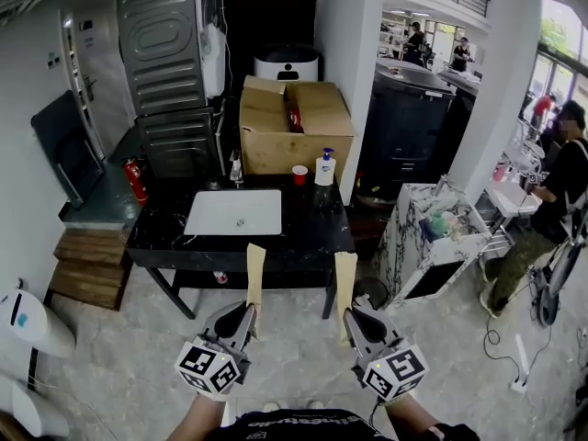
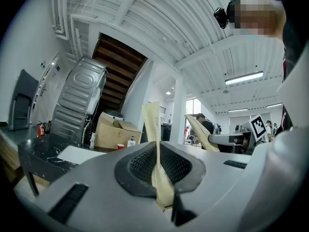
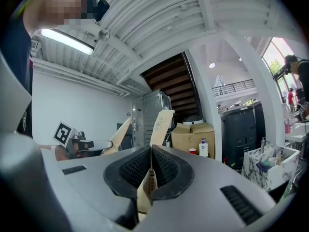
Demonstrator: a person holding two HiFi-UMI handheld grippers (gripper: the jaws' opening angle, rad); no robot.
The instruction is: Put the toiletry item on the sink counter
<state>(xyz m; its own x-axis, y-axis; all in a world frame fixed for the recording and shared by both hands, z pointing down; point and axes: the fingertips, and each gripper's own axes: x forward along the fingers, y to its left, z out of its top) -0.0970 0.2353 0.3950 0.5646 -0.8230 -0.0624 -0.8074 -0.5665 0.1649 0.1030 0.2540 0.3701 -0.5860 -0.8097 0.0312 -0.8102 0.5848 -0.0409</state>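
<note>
Each of my grippers is shut on a long flat tan paper packet that sticks out ahead of its jaws. In the head view my left gripper (image 1: 246,316) holds the left packet (image 1: 254,269), and my right gripper (image 1: 353,320) holds the right packet (image 1: 344,281). Both hang level in front of the black sink counter (image 1: 308,232) with its white basin (image 1: 233,211). The left packet (image 2: 152,124) is pinched between the left gripper's (image 2: 157,175) ribbed pads. In the right gripper view the right packet (image 3: 161,123) stands up from the shut right gripper (image 3: 150,170).
On the counter's back edge stand a faucet (image 1: 236,167), a red cup (image 1: 299,174) and a pump bottle (image 1: 325,167), with a cardboard box (image 1: 294,122) behind. A marble-patterned cart (image 1: 427,242) sits right of the counter. A person (image 1: 551,200) works at far right. Wooden pallets (image 1: 87,269) lie left.
</note>
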